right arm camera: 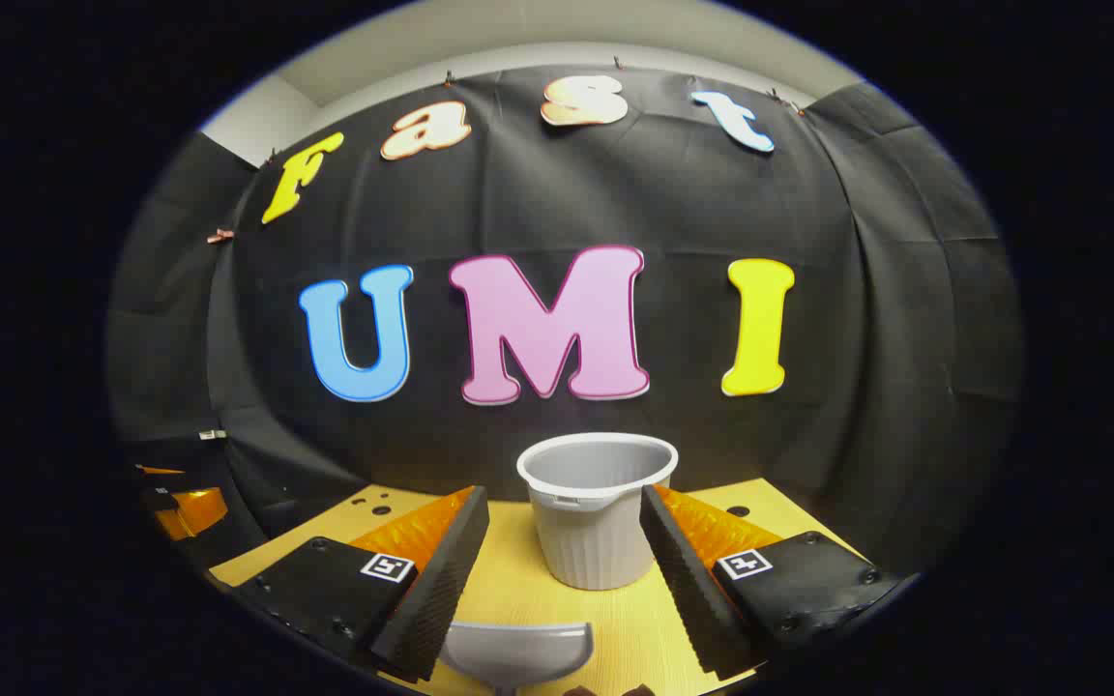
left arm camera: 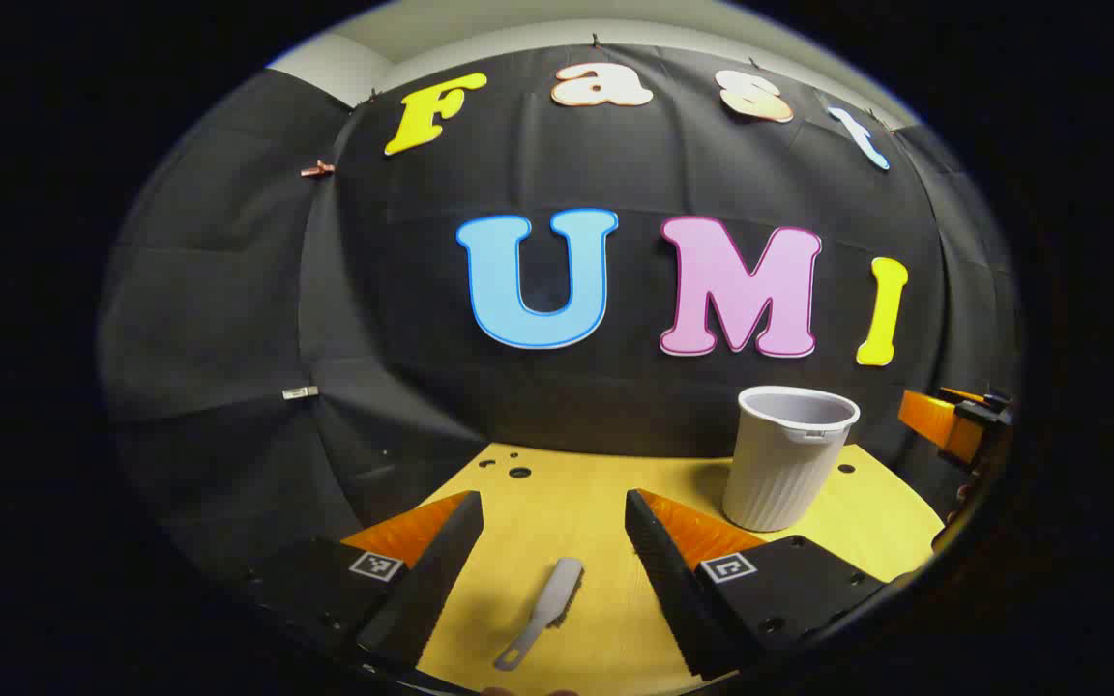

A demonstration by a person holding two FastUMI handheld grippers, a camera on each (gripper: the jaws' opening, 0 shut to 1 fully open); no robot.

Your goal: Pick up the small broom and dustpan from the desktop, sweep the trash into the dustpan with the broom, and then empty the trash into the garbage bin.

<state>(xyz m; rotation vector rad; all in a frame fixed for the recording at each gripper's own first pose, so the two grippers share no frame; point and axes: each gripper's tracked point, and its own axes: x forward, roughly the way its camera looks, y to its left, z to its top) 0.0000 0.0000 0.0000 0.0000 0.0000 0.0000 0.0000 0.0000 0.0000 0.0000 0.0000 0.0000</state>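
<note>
Nearest the lens in the left gripper view lies a small grey plastic broom [left arm camera: 542,612], flat on the yellow wooden counter [left arm camera: 567,493], its handle end toward the camera and its brush end pointing away. It sits in the gap between the two fingers of the left tool [left arm camera: 554,510], which stand wide apart and touch nothing. Farther back and to the right stands a pale grey ribbed plastic garbage bin [left arm camera: 786,456], upright, well apart from the broom. At the right edge of that view the other tool [left arm camera: 953,420] shows in part, too cropped to tell how its fingers stand.

From the right gripper view comes what the first lacks: a light grey plastic dustpan [right arm camera: 516,653], its scoop seen at the bottom edge, resting on the counter [right arm camera: 518,590] between the fingers of the right tool [right arm camera: 564,512]. Those fingers are also spread wide and hold nothing. Beyond the dustpan the garbage bin [right arm camera: 598,522] stands centred between the fingertips, upright with its mouth open. At the far left, part of the left tool [right arm camera: 180,507] appears.
</note>
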